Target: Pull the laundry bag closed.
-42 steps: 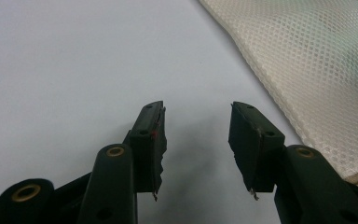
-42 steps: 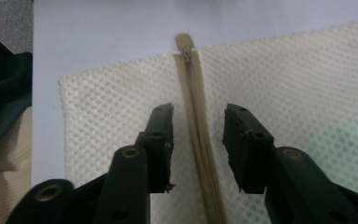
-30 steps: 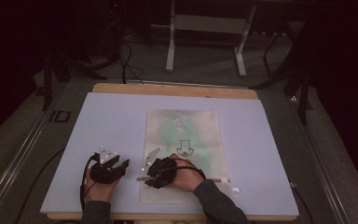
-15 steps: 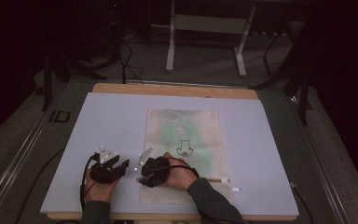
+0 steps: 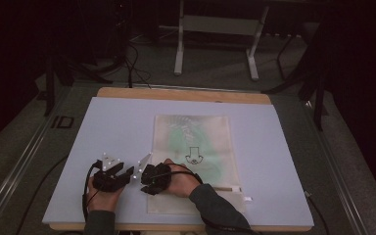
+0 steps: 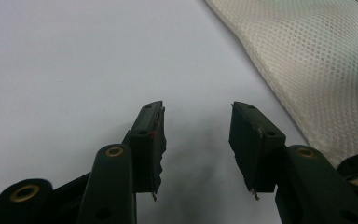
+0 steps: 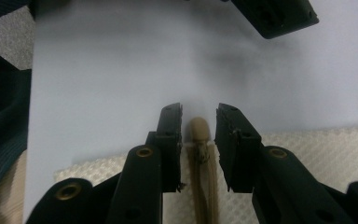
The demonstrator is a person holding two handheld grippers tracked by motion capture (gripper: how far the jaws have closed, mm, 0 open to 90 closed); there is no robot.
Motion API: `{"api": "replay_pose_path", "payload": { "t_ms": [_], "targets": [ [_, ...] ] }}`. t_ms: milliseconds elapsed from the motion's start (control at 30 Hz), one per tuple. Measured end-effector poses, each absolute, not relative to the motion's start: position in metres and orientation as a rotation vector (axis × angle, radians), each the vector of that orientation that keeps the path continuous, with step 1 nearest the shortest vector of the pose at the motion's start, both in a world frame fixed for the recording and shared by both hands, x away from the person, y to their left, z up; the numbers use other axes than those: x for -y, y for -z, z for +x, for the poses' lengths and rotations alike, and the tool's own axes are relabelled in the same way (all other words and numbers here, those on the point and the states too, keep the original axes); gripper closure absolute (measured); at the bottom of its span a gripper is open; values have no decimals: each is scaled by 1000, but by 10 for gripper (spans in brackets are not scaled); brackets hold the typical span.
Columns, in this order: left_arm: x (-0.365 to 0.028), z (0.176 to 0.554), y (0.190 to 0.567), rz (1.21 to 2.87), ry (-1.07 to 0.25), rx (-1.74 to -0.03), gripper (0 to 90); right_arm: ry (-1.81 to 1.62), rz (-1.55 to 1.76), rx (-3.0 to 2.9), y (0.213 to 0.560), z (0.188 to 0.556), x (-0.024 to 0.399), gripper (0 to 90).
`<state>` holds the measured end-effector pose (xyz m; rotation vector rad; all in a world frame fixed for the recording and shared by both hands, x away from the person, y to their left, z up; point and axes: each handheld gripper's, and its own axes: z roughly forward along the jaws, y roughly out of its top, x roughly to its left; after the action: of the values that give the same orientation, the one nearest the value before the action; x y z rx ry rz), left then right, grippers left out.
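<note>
the mesh bag (image 5: pixel 192 156) lay flat on the pale bench (image 5: pixel 117 122), its long side running away from me and its near end just beside my hands. it looked light and limp to me, an open-weave fabric that would sag and fold the moment one corner left the surface, so i judged it unfit to be lifted by the cloth alone. the better hold seemed to be the tan zipper pull (image 7: pixel 199 132), a small firm tab at the near left corner of the bag (image 7: pixel 307 154), with its tape running back between my jaws. it was narrow and rounded, so i expected it could slip out sideways unless the pads closed square on it.

my right tool (image 7: pixel 199 119) sat over that corner, in the high view just beside the bag's left edge (image 5: pixel 152 178). its jaws had just been closing and stood narrow, one on either side of the pull, with a sliver of gap showing on each side; i could not see the pads pressing on it yet.

my left tool (image 6: pixel 198 121) rested low over bare bench, left of the bag's edge (image 6: pixel 307 70), and in the high view it sat close beside the right one (image 5: pixel 111 177). its jaws stood moderately apart with nothing between them.
</note>
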<state>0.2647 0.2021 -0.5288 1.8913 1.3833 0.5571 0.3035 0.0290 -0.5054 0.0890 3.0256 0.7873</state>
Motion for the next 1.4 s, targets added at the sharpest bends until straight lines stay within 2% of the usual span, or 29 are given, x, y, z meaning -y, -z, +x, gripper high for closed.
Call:
{"api": "replay_pose_path", "payload": {
  "t_ms": [200,333,400,967,1400],
  "targets": [
    [-202,265,529,1885,-555,-1385,545,-731,74,-3029,512,303,-38,724],
    [-202,265,529,1882,-554,-1387,545,-734,94,-3031,512,306,-37,797],
    [-202,265,529,1882,-555,-1386,545,-730,101,-3037,512,306,-37,805],
    [-200,264,529,1906,-544,-1361,564,-851,83,-2989,494,300,-14,804],
    [-196,262,528,1902,-494,-1325,608,-842,139,-3020,504,302,5,803]
  ]
}}
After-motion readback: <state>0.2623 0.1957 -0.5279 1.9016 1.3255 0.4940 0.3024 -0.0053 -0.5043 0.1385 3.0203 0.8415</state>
